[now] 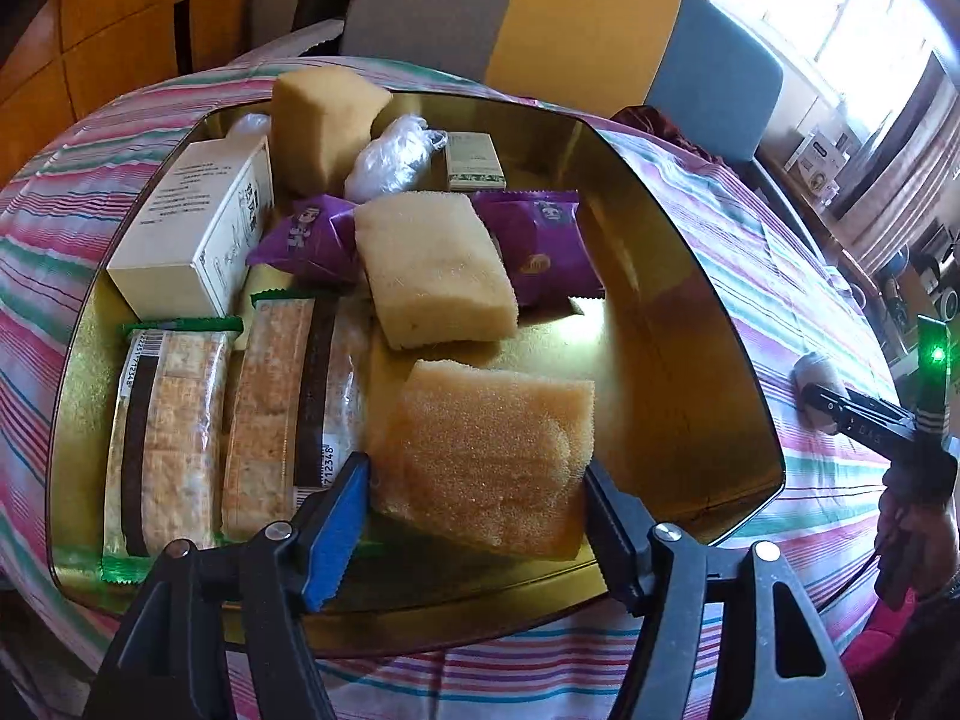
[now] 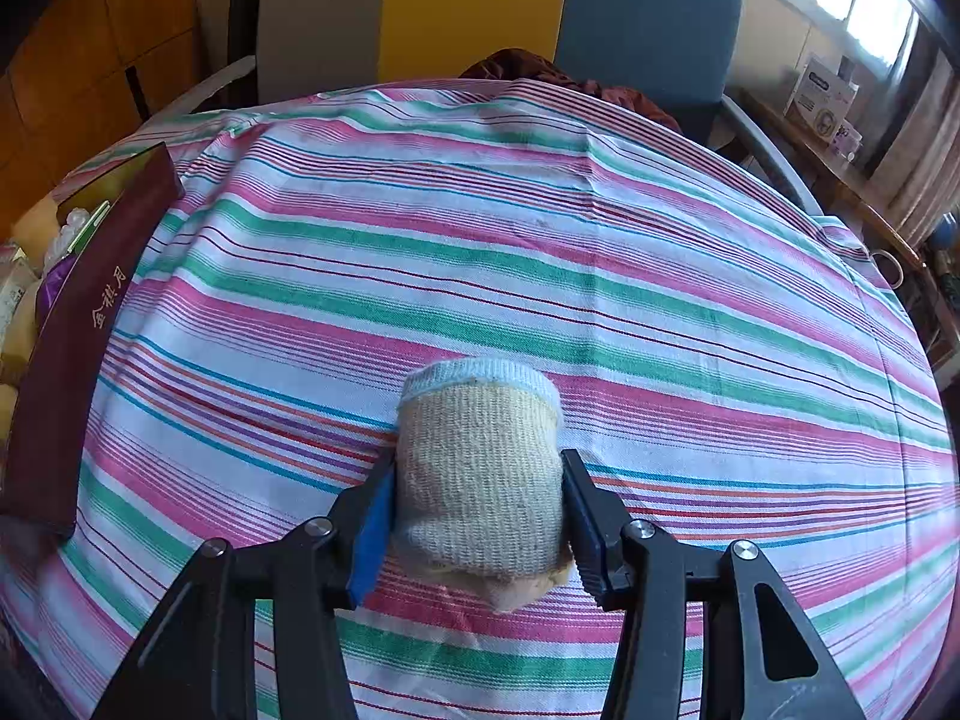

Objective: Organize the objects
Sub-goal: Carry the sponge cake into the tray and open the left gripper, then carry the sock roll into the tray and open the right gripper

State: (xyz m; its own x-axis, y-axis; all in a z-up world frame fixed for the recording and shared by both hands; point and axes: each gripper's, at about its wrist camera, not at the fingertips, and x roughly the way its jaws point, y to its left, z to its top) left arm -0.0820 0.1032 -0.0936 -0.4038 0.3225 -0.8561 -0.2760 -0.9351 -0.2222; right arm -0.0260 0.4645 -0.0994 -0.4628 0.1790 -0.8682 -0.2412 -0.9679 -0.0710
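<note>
An open gold-lined tin [image 1: 690, 276] sits on the striped cloth. My left gripper [image 1: 474, 468] is open over its near side. A yellow sponge [image 1: 492, 456] lies between the fingers, uncompressed, resting on the tin floor. Two more sponges [image 1: 432, 270] [image 1: 324, 126] lie further back, beside cracker packs [image 1: 162, 438], purple snack packs [image 1: 540, 246] and a white carton [image 1: 192, 228]. To the right of the tin, my right gripper [image 2: 480, 462] is shut on a rolled knit sock [image 2: 480, 480] resting on the cloth; that sock [image 1: 813, 378] also appears at the right edge of the left wrist view.
The tin's maroon outer wall [image 2: 78, 324] stands at the left of the right wrist view. Striped cloth [image 2: 540, 240] stretches beyond the sock. Chairs [image 2: 648, 30] stand behind the table. A crumpled plastic bag [image 1: 390, 156] and a small box [image 1: 474, 162] lie at the tin's back.
</note>
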